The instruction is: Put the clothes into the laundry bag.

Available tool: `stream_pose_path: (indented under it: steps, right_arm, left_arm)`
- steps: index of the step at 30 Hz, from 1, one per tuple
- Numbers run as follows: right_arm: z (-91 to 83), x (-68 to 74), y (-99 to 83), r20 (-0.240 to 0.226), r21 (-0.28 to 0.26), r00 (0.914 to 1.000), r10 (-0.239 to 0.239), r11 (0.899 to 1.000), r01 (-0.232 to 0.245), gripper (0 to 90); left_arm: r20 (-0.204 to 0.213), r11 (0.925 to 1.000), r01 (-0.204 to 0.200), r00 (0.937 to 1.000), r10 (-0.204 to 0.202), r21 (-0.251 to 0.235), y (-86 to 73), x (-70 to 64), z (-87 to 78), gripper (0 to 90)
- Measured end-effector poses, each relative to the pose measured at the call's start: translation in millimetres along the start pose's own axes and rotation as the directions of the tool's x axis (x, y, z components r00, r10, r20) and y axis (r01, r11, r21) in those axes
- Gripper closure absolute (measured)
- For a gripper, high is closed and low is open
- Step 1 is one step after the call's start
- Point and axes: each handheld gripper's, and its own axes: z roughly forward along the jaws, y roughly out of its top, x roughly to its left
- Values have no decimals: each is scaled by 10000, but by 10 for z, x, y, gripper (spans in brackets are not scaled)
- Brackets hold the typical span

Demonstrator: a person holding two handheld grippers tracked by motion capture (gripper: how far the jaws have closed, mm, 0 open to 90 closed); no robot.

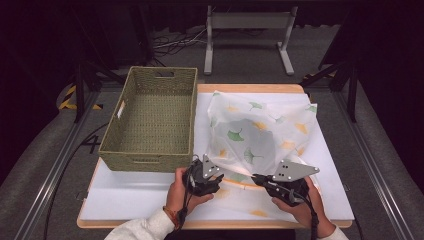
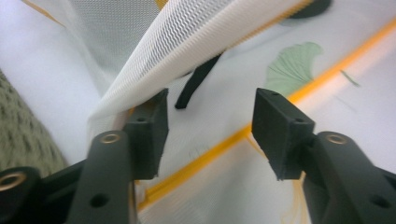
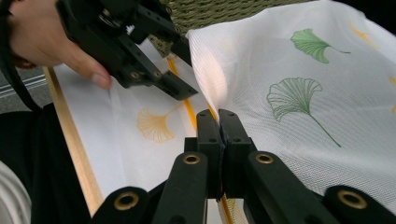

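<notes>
both tongs first: our right gripper (image 3: 219, 122) has its jaws pressed fully together on the raised fold of the mesh bag (image 1: 260, 132), pinching it right by the orange trim. our left gripper (image 2: 210, 123) is spread wide with nothing clamped; one jaw sits against the lifted mesh edge and the other hangs over the flat part of the fabric. in the high view the left one (image 1: 216, 181) and the right one (image 1: 257, 178) sit close together at the near end of the bag.

going big to small around them: the table (image 1: 125, 197) is white-topped with a wooden edge, and the bag lies across its right half, white with green and yellow ginkgo leaves, puffed up in the middle. the woven basket (image 1: 152, 117) takes up the left half, just beside the bag, and we see nothing inside it, just the woven bottom. past the table there's a grey metal stand (image 1: 247, 35) on the floor.

right in front of the left jaws a short black strap (image 2: 196, 84) pokes out from under the lifted mesh.
</notes>
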Motion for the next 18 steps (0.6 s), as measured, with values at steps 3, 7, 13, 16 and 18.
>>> stream_pose_path:
  steps: [3,7,13,16,18]
  right_arm:
    - [8,6,4,-80,45,10000,-34,10000,34,891]
    - [7,7,5,-118,64,9999,-41,10000,41,891]
    - [-4,7,1,-203,146,9998,-68,9999,71,890]
    - [-8,5,0,-230,156,9997,-53,9999,56,889]
    - [-2,6,-1,-279,193,9996,-87,9998,93,889]
  left_arm:
    - [281,9998,-32,9996,38,-193,-59,17,-125,466]
    - [470,9993,0,9989,17,-370,-145,44,-273,473]
    - [351,9986,-101,9993,120,-520,-258,121,-441,455]
    - [255,9991,177,9995,-167,-395,-359,246,-493,452]
    - [115,9997,76,9999,-73,-247,-417,303,-515,452]
